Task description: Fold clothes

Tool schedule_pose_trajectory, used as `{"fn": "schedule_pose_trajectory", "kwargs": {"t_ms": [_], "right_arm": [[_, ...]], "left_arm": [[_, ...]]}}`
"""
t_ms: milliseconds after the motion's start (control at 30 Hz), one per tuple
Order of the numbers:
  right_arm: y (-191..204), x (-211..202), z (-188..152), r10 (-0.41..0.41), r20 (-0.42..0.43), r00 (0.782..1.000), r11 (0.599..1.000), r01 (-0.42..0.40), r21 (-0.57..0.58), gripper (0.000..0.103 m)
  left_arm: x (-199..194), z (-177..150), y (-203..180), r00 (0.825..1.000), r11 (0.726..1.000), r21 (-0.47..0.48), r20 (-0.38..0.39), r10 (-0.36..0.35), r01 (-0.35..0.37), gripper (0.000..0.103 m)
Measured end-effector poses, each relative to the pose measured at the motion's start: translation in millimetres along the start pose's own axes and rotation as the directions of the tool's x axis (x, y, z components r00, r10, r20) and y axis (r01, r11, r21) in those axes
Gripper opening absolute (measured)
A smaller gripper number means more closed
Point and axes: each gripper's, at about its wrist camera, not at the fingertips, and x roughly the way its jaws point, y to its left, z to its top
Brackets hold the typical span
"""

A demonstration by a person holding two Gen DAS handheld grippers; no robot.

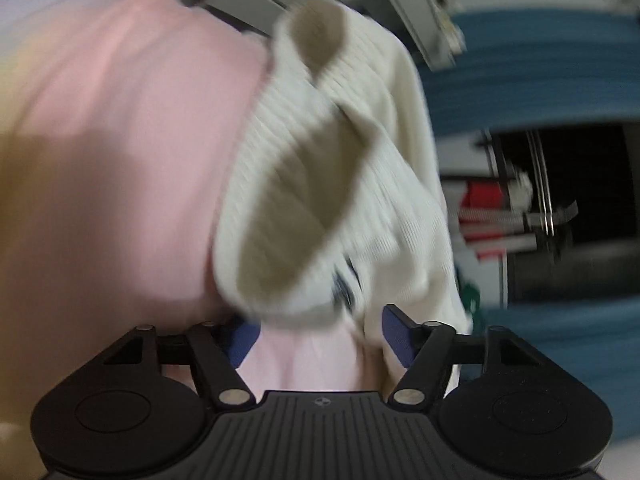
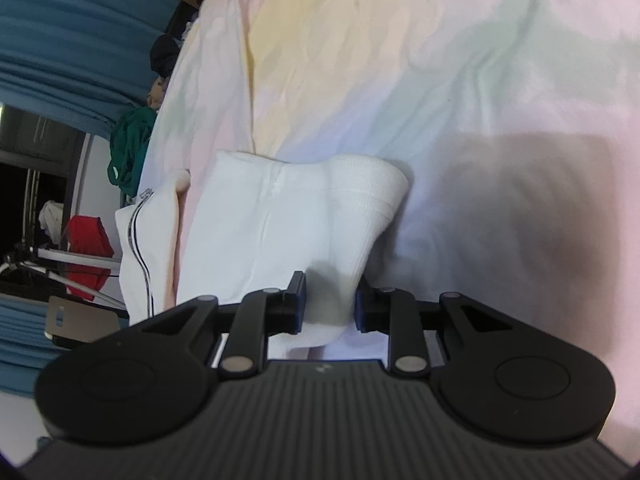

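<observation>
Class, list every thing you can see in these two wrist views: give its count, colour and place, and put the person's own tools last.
White garment: one, white ribbed knit, on the sheet, a fold between the right claw's fingers.
Bed sheet: one, pastel pink, yellow and green, under the garment.
Striped white cloth: one, white with dark stripes, left of the garment.
Curtain: blue, along the background.
Green cloth: one, at the sheet's far edge.
Red cloth: one, on a rack at the left.
Left claw: black, blue pads, open, at the garment's edge; blurred.
Right claw: black, shut on the garment.
</observation>
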Motion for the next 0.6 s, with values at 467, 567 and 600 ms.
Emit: {"fn": "schedule_pose_trajectory", "kwargs": {"t_ms": [467, 567, 600], "right_arm": [[24.8, 3.7, 16.8, 0.025, 0.191, 0.981, 0.996, -0.007, -0.092, 0.008], [22.3, -0.1, 26.5, 0.056, 0.216, 0.975, 0.997, -0.041, -0.073, 0.008], [20.5, -1.5, 30.6, 0.069, 0.227, 0.971, 0.997, -0.056, -0.062, 0.007]], "left_arm": [[-67.3, 67.1, -45.4, 0.995, 0.990, 0.131, 0.091, 0.035, -0.047, 0.018], [-97.3, 84.5, -64.0, 0.992, 0.979, 0.199, 0.120, 0.029, -0.053, 0.018], [-108.5, 92.7, -67.9, 0.993, 0.977, 0.205, 0.111, 0.028, -0.050, 0.018]]}}
